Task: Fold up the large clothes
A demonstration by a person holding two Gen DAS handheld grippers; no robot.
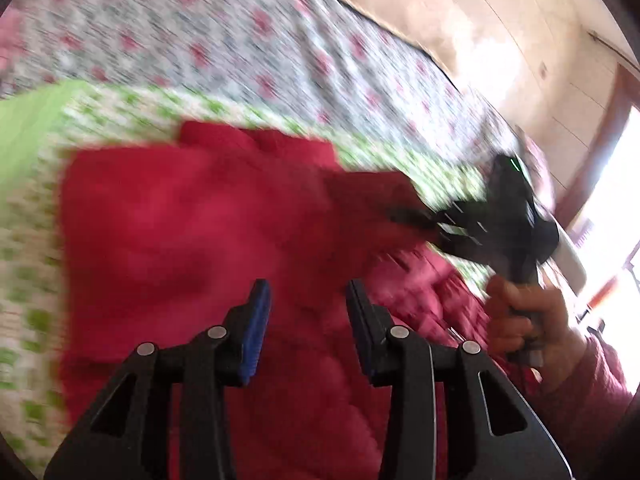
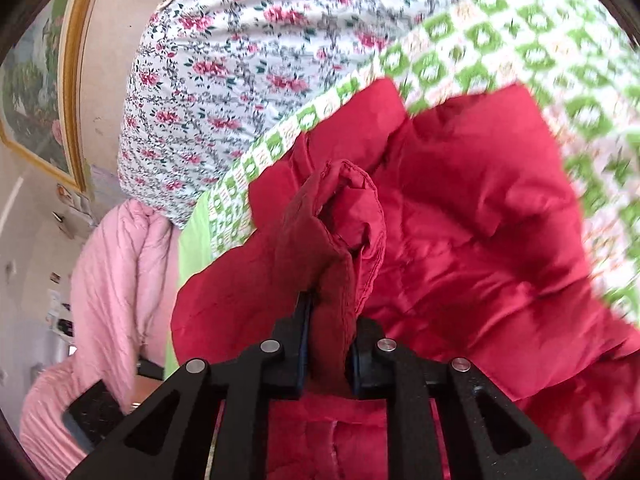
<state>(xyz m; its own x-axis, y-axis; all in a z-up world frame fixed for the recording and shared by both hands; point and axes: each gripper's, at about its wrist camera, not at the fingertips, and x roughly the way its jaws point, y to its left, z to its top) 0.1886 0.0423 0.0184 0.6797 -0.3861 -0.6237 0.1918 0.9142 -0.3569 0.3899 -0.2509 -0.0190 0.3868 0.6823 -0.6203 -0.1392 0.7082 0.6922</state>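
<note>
Two patterned bedspreads cover the bed beneath a framed painting, my right gripper pinching a red jacket fold, my left gripper spread empty above it.

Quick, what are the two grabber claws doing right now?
Left gripper: open, nothing between its pads, above the red jacket.
Right gripper: shut on a bunched fold of the red jacket.

Daylight pours in from the window, blown out to pure white glare. The left wrist view is smeared with motion blur across the bedspread and red jacket. The right wrist view is sharper, blurring only toward its right side. Dark, curved fisheye edges ring both.
</note>
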